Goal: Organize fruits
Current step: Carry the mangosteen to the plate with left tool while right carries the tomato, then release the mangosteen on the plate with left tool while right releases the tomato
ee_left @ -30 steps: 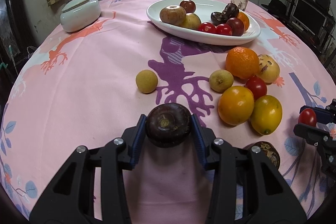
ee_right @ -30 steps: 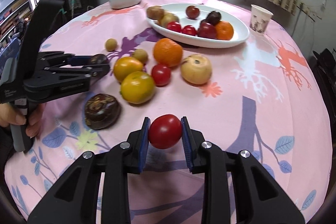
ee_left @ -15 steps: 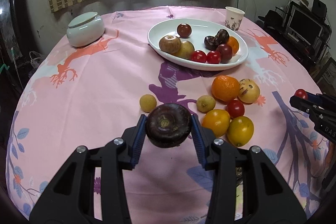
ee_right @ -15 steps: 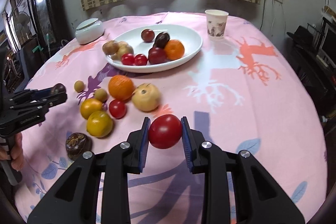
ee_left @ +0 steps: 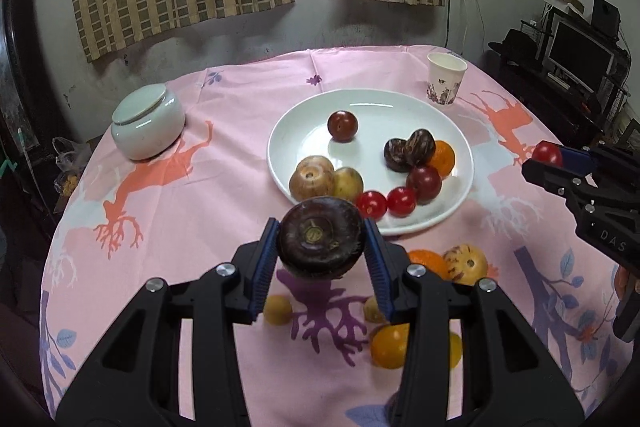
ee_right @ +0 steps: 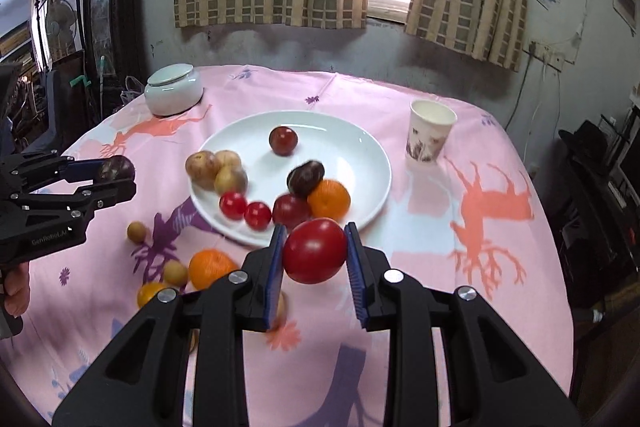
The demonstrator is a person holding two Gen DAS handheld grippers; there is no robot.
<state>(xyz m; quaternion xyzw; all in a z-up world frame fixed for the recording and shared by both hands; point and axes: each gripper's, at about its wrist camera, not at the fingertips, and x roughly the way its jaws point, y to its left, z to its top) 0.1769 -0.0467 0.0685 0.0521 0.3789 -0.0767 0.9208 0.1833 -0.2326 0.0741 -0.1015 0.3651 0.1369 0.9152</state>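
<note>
My left gripper [ee_left: 321,239] is shut on a dark purple round fruit [ee_left: 321,241], held above the pink cloth just short of the white plate [ee_left: 400,107]. My right gripper [ee_right: 315,251] is shut on a red tomato [ee_right: 315,251], held near the plate's [ee_right: 360,151] front rim. The plate holds several fruits: red tomatoes [ee_left: 401,201], a dark plum [ee_left: 342,125], brownish fruits [ee_left: 312,179] and an orange [ee_right: 329,199]. Loose oranges [ee_left: 390,345] and small yellow fruits [ee_left: 277,309] lie on the cloth below my left gripper. Each gripper shows at the edge of the other's view.
A paper cup [ee_left: 446,78] stands behind the plate on the right. A pale lidded pot [ee_left: 147,121] sits at the back left. The round table's pink cloth [ee_right: 460,247] drops off at the right, with dark furniture and screens [ee_left: 580,55] beyond. A hand [ee_right: 16,291] holds the left gripper.
Both grippers have risen and moved toward the plate with their fruits still held. The loose fruits now lie lower and partly behind the fingers in both views.
</note>
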